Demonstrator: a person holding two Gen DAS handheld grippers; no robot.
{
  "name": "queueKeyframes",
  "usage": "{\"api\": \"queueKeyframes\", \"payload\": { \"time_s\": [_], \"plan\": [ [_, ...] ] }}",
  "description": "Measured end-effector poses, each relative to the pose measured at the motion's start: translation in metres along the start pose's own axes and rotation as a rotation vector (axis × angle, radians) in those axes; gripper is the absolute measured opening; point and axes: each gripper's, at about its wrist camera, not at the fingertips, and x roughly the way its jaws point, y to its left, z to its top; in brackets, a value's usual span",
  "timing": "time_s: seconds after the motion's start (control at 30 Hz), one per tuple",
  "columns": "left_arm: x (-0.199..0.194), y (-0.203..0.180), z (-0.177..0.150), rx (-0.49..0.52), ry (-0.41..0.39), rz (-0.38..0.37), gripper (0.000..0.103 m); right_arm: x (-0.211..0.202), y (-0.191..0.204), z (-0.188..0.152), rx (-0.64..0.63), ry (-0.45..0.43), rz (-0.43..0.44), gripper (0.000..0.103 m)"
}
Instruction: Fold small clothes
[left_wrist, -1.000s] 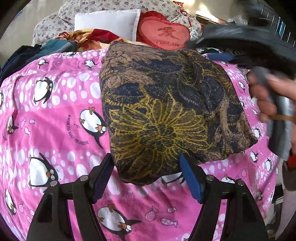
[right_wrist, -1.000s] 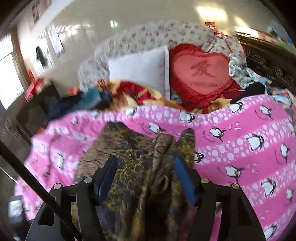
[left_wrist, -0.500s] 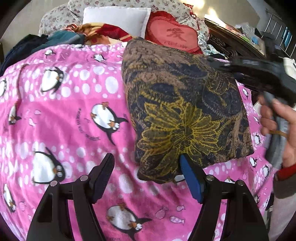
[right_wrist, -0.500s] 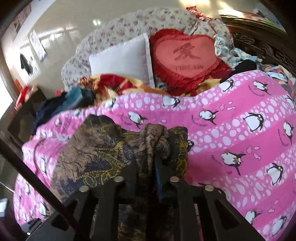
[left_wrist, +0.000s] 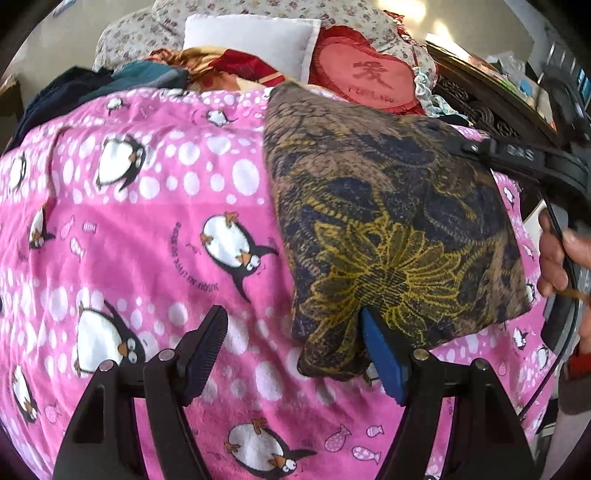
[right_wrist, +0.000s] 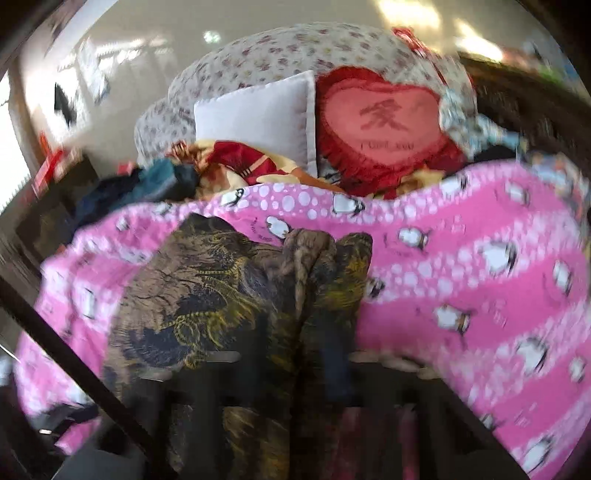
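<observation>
The brown-and-gold patterned garment (left_wrist: 388, 221) lies on the pink penguin blanket (left_wrist: 147, 229), seemingly folded once; more folds remain. The right gripper (right_wrist: 314, 350), blurred, is closing on a bunched edge. The left gripper (left_wrist: 295, 347) stands released, one finger touching the near corner.

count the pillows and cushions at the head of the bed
2: a white pillow left of a red heart cushion, which it touches. More may be hidden under the floral quilt or clothes.

Pink penguin blanket (left_wrist: 155, 229) covers bed; brown patterned garment (left_wrist: 388, 221) lies on it.
</observation>
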Motion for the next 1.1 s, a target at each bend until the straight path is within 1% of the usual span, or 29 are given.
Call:
{"api": "queueKeyframes", "payload": {
  "time_s": [0.07,0.1,0.17,0.2,0.27,0.3,0.33,0.37,0.43,0.47,0.5,0.53,0.6,0.67,0.7,0.8,0.9,0.97,1.1],
  "plan": [
    [0.003,-0.003,0.002,0.009,0.0,0.005,0.074,0.007,0.001,0.003,-0.017,0.003,-0.046,0.02],
    [0.005,-0.005,0.002,0.009,0.007,0.002,0.075,0.013,-0.005,0.003,0.013,0.012,-0.056,0.02],
    [0.006,-0.006,0.001,0.014,0.019,-0.004,0.075,0.017,-0.017,0.001,0.085,0.026,-0.023,0.021],
    [0.005,-0.006,0.001,0.02,0.02,-0.006,0.075,0.015,-0.023,0.0,0.116,0.021,-0.017,0.035],
    [-0.001,-0.002,0.003,0.022,0.011,-0.012,0.075,0.003,-0.035,-0.007,0.173,0.01,-0.015,0.05],
    [-0.005,0.002,0.004,0.012,0.001,-0.021,0.075,-0.003,-0.038,-0.011,0.189,0.004,0.004,0.051],
    [-0.008,0.007,0.007,-0.004,-0.011,-0.035,0.078,-0.012,-0.041,-0.016,0.203,-0.004,0.035,0.051],
    [-0.011,0.012,0.01,-0.018,-0.021,-0.044,0.08,-0.02,-0.042,-0.021,0.205,-0.015,0.062,0.055],
    [-0.012,0.022,0.017,-0.052,-0.037,-0.066,0.087,-0.032,-0.043,-0.03,0.193,-0.024,0.072,0.065],
    [-0.01,0.026,0.021,-0.072,-0.043,-0.082,0.089,-0.037,-0.043,-0.036,0.192,-0.027,0.082,0.073],
    [-0.008,0.029,0.024,-0.086,-0.045,-0.093,0.09,-0.04,-0.043,-0.041,0.192,-0.028,0.108,0.077],
    [-0.004,0.033,0.029,-0.099,-0.044,-0.097,0.09,-0.042,-0.043,-0.048,0.192,-0.023,0.136,0.077],
    [0.002,0.036,0.033,-0.108,-0.039,-0.09,0.09,-0.042,-0.042,-0.061,0.198,-0.007,0.161,0.078],
    [0.006,0.033,0.036,-0.091,-0.046,-0.086,0.09,-0.041,-0.043,-0.074,0.212,-0.01,0.187,0.079],
    [0.007,0.03,0.037,-0.074,-0.055,-0.073,0.09,-0.041,-0.043,-0.079,0.218,-0.012,0.196,0.082],
    [0.008,0.024,0.037,-0.049,-0.069,-0.056,0.09,-0.039,-0.043,-0.091,0.238,0.001,0.229,0.083],
    [0.011,0.019,0.038,-0.032,-0.077,-0.043,0.09,-0.041,-0.04,-0.096,0.232,-0.004,0.235,0.084],
    [0.013,0.017,0.04,-0.027,-0.074,-0.046,0.09,-0.042,-0.038,-0.097,0.224,-0.012,0.246,0.085],
    [0.021,0.016,0.043,-0.027,-0.06,-0.057,0.091,-0.035,-0.029,-0.101,0.193,-0.005,0.242,0.086]
  ]
}}
